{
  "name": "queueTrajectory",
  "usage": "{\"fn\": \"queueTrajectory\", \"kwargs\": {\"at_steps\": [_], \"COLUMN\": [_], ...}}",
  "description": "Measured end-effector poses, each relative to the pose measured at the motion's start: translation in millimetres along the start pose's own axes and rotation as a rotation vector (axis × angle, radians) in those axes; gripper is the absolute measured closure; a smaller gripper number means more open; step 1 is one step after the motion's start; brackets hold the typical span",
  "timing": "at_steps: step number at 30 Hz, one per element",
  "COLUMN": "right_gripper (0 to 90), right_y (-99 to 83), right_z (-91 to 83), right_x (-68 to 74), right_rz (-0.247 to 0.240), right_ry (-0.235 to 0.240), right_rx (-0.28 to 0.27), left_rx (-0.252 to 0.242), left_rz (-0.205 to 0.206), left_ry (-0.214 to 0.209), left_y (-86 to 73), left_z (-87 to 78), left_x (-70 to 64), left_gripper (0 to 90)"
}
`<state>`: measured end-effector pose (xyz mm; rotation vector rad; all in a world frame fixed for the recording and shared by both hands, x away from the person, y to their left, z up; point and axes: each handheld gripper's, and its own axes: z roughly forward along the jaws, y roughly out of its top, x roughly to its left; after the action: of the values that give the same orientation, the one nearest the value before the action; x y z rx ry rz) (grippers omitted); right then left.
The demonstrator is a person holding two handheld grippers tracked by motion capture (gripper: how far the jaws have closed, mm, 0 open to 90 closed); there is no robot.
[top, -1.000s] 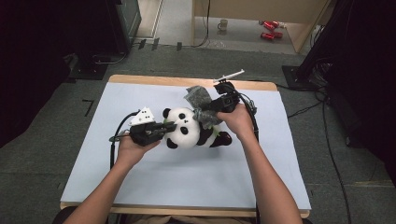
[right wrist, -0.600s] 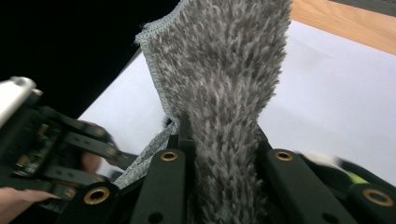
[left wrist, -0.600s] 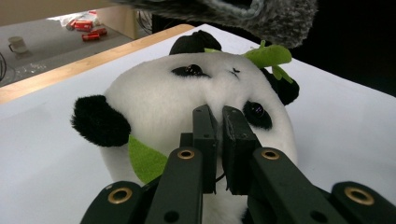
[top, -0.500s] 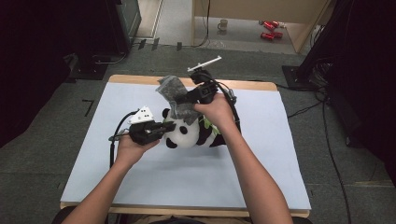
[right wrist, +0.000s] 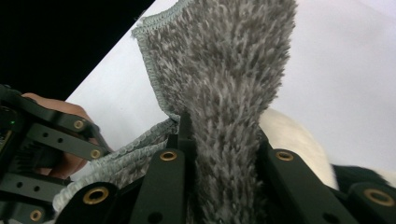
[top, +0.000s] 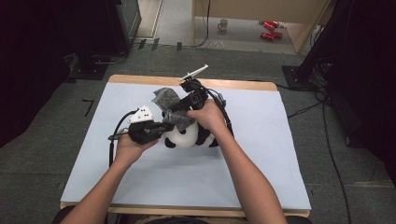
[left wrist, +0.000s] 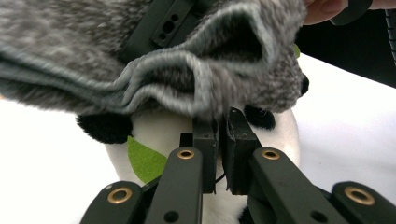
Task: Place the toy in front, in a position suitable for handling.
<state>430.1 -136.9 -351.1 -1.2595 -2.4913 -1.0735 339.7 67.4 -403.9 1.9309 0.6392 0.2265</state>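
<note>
Two grippers on one grey cloth (top: 173, 112), so I can spread it over the panda plush (top: 191, 134) lying mid-desk (top: 261, 186). Nearest, my left gripper (left wrist: 223, 122) has its fingers nearly closed, pinching the cloth hem just above the panda's head to anchor that edge. Beyond it, my right gripper (right wrist: 219, 140) clamps a fold and holds it raised, keeping the far end clear of the plush.

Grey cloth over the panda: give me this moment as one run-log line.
left gripper shut on grey cloth | right gripper shut on grey cloth | panda lies under cloth
</note>
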Motion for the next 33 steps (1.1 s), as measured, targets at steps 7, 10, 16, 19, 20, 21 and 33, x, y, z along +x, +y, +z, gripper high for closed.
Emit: {"fn": "queueTrajectory", "kwargs": {"at_steps": [7, 10, 16, 19, 20, 21, 33], "right_gripper": [76.1, 76.1, 76.3, 76.5, 76.5, 76.5, 76.6], "right_y": [-15.6, -21.7, -31.1, -35.5, -36.8, -38.0, -46.2], "right_z": [-18.9, -26.8, -38.7, -45.2, -48.3, -52.1, -84.8], "right_x": [-20.1, -26.1, -39.3, -44.3, -44.7, -43.9, -2.4], "right_rz": [0.055, 0.061, 0.097, 0.113, 0.12, 0.121, 0.052], "right_ry": [-0.035, -0.059, -0.11, -0.17, -0.167, -0.154, -0.034], "right_rx": [-0.038, -0.05, -0.067, -0.066, -0.078, -0.099, -0.258], "left_rx": [-0.003, -0.004, -0.01, -0.019, -0.02, -0.02, -0.004], "left_rz": [-0.01, -0.01, -0.018, -0.024, -0.023, -0.023, -0.036], "left_ry": [-0.006, -0.006, -0.017, -0.024, -0.029, -0.029, -0.046], "left_y": [-1.5, -0.6, 1.2, 4.0, 5.5, 5.5, 23.6], "left_z": [0.8, 0.9, 2.0, 2.7, 3.4, 3.4, 10.4], "left_x": [-0.2, 0.1, 3.8, 5.6, 5.5, 5.5, 11.1], "left_gripper": [85.6, 85.5, 85.6, 85.5, 85.5, 85.5, 85.6]}}
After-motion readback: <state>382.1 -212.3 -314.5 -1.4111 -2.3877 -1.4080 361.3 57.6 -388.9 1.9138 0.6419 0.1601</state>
